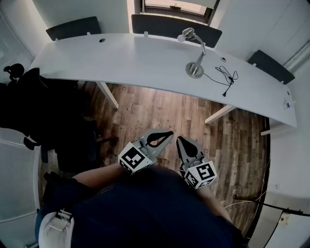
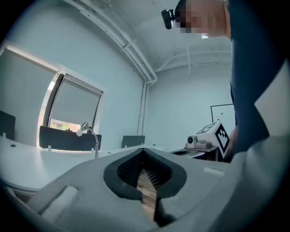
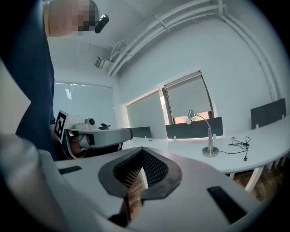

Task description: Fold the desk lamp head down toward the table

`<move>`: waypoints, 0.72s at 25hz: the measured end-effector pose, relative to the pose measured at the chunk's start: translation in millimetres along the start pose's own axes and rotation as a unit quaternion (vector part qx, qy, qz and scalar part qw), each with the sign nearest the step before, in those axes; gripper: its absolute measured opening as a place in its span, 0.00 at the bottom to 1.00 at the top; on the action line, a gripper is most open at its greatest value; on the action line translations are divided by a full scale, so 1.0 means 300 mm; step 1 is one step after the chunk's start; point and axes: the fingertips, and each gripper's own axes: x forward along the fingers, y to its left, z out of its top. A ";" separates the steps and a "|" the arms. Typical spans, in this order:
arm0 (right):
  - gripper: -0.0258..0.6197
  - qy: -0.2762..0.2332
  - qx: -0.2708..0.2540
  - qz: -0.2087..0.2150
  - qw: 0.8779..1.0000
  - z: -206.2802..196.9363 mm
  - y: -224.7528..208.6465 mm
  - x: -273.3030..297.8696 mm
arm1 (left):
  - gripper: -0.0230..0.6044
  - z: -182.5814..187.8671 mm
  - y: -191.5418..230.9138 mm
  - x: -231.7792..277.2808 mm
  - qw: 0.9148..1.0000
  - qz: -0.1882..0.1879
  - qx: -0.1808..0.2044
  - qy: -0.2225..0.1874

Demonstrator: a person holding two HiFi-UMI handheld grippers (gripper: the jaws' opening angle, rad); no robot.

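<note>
Left tongs [image 1: 166,134] and right tongs [image 1: 180,140] sit closed and empty, well apart from the lamp [image 1: 195,50] standing on the counter [image 1: 131,58].

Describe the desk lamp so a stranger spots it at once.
Look at the long white desk below the window. Right of its middle stands the desk lamp, beside a loose black cable. It alone stands upright: silver, round base, arched neck.
</note>
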 end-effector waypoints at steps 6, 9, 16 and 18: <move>0.05 -0.003 0.000 0.000 1.000 0.001 -0.003 0.003 | 0.05 -0.008 -0.007 0.004 1.000 -0.005 0.002 0.009; 0.05 -0.002 -0.002 0.002 1.000 -0.002 -0.001 0.007 | 0.05 -0.008 -0.004 0.003 1.000 -0.004 0.007 0.010; 0.05 -0.001 0.002 0.001 1.000 -0.007 -0.015 0.015 | 0.05 -0.011 0.004 0.016 1.000 0.000 0.006 0.011; 0.05 0.001 0.001 0.003 1.000 -0.010 -0.025 0.014 | 0.05 -0.012 0.002 0.025 1.000 0.000 0.009 0.013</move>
